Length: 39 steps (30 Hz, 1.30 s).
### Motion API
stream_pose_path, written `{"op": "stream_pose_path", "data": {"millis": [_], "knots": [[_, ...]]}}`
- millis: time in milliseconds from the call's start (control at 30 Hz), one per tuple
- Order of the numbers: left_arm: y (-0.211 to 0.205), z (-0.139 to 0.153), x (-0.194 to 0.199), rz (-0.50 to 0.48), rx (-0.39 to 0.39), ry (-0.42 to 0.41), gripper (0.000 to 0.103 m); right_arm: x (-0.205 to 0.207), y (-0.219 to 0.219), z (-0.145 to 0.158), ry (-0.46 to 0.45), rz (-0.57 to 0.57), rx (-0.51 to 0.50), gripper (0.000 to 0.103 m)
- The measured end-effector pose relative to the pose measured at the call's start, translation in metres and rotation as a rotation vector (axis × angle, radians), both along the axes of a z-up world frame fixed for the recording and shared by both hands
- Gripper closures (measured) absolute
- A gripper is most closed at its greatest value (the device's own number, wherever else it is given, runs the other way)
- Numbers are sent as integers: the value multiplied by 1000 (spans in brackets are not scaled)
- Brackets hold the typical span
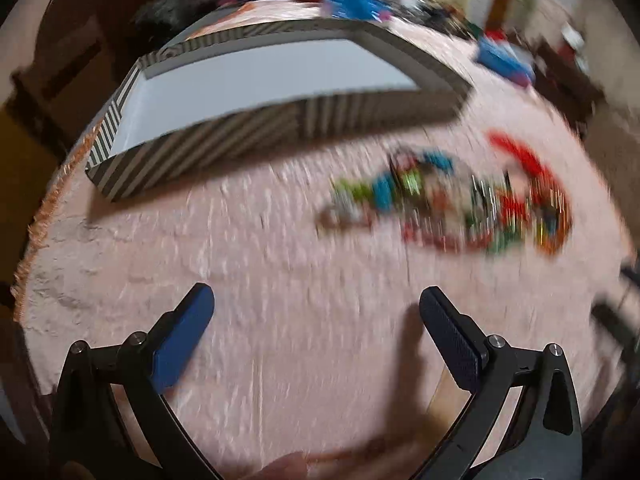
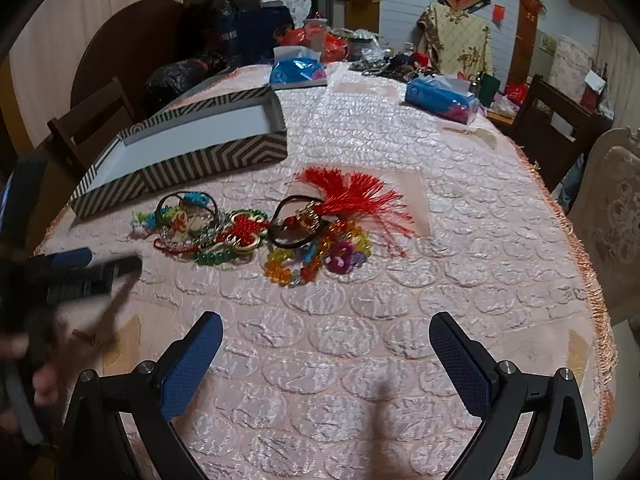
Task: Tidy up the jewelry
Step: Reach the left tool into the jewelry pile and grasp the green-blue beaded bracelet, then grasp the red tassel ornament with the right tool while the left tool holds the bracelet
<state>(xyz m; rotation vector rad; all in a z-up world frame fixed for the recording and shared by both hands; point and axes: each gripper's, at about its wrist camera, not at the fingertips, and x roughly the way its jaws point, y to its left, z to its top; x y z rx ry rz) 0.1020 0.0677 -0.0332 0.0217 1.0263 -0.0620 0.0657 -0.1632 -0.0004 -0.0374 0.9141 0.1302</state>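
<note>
Right gripper (image 2: 326, 338): jaws wide, nothing between, low over pink tablecloth (image 2: 360, 360). Left gripper (image 1: 316, 306): jaws wide too, nothing held, left view blurred. Jewelry pile (image 2: 256, 232) ahead on cloth: red tassel (image 2: 356, 194), green beads (image 2: 214, 257), coloured plastic bracelets (image 2: 316, 256), black cord loops. Striped box (image 2: 180, 160) beyond pile, open, white interior, visible part bare. Tissue packs (image 2: 440, 98) at far end.

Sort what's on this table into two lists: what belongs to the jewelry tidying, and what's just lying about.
For the job: jewelry pile, red tassel, striped box, open left gripper, open right gripper.

Lying about: two blue tissue packs, red plastic bag, chairs.
</note>
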Motion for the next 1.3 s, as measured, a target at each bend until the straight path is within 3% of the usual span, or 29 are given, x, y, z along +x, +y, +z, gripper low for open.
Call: {"op": "stream_pose_path", "data": {"millis": [133,233,367,400,500,533,567,867,900,933,1200,1300], "knots": [[5,-3,-18,-20,-9,-51,0,5,-2,-10,64,6,41,1],[7,-3,-20,-37,-9,-44,0,11,-5,-19,108,-18,48,1],[6,8,-4,-110,-147,-88,3,14,-5,-29,148,-27,27,1],[9,10,1,-116,-177,-105,6,15,-5,-30,157,-27,25,1],[12,12,22,-98,-173,-121,32,14,0,-32,161,-17,3,1],[11,11,28,-106,-168,-114,49,14,1,-33,161,-12,-2,0],[10,11,32,-116,-154,-112,55,13,1,-32,162,-10,-6,0],[-13,9,47,-237,-124,-109,55,14,-4,-31,160,-28,15,1],[-14,9,45,-238,-125,-113,66,14,-5,-31,159,-34,20,1],[-13,9,43,-234,-124,-114,91,14,-8,-30,158,-42,26,1],[13,18,-2,-98,-175,-177,92,17,-52,-20,112,-195,212,2],[19,31,-20,-95,-214,-223,92,20,-51,-15,74,-144,244,24]]}}
